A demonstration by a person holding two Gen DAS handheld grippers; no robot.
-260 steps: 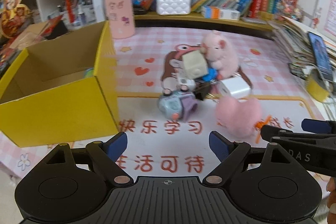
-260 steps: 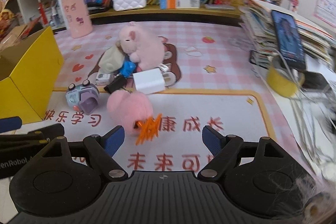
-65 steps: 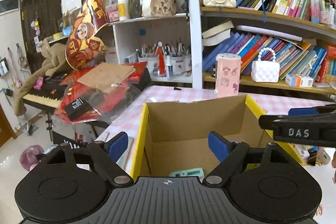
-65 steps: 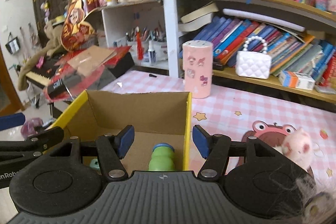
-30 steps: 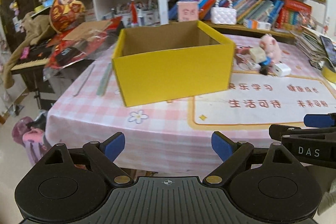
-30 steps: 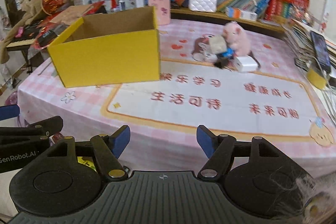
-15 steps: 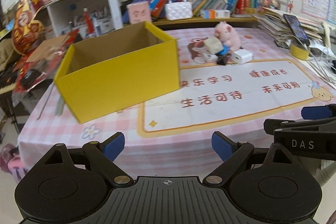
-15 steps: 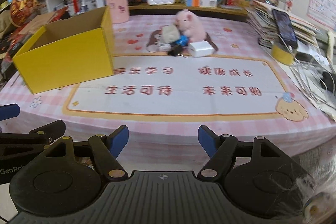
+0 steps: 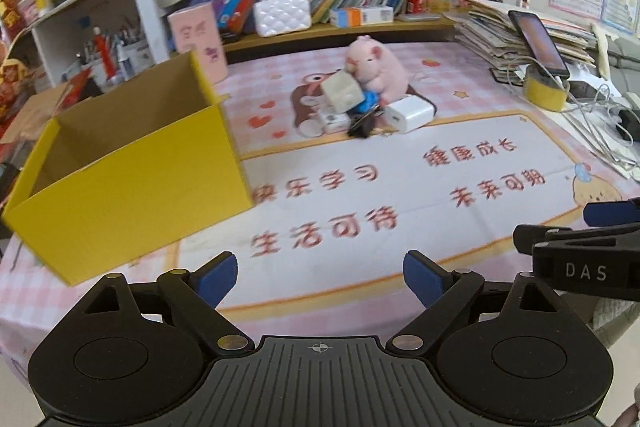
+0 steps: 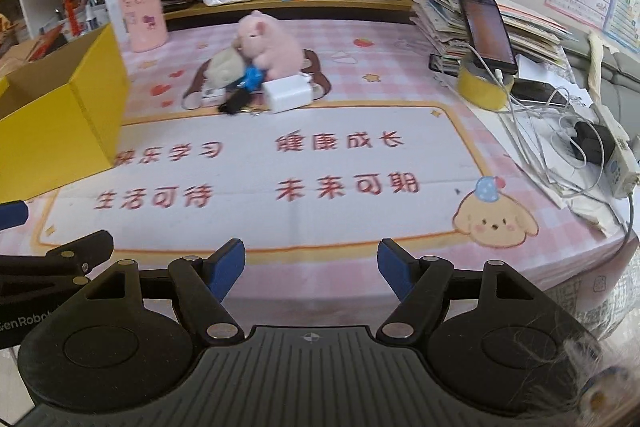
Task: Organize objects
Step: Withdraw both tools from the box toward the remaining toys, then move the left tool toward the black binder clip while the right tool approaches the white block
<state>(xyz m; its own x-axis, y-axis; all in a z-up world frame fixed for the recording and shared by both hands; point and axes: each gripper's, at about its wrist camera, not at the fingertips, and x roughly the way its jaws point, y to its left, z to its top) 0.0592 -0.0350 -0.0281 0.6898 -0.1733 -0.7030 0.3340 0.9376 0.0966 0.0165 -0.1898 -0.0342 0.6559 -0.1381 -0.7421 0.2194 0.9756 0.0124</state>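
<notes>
The near half of the printed mat (image 10: pixel 304 167) lies bare up to the table edge, between the yellow box (image 9: pixel 132 179) at left and cables (image 10: pixel 560 131) at right. Red Chinese characters cross the mat; "DAS" marks the right gripper (image 10: pixel 311 269). Both it and the left gripper (image 9: pixel 320 277) tilt downward, jaws apart, empty. The toy pile (image 9: pixel 360 99) sits mid-table beside the pink plush (image 10: pixel 272 45).

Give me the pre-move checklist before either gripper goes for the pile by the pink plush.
1. Left gripper empty, jaws apart: ok.
2. Right gripper empty, jaws apart: ok.
3. Yellow box open on top, ready to receive: ok.
4. Mat between grippers and pile bare: ok.
5. Pink plush free to lift alone: not ok, the beige cube leans against it.
6. White charger reachable at the pile's edge: ok.
</notes>
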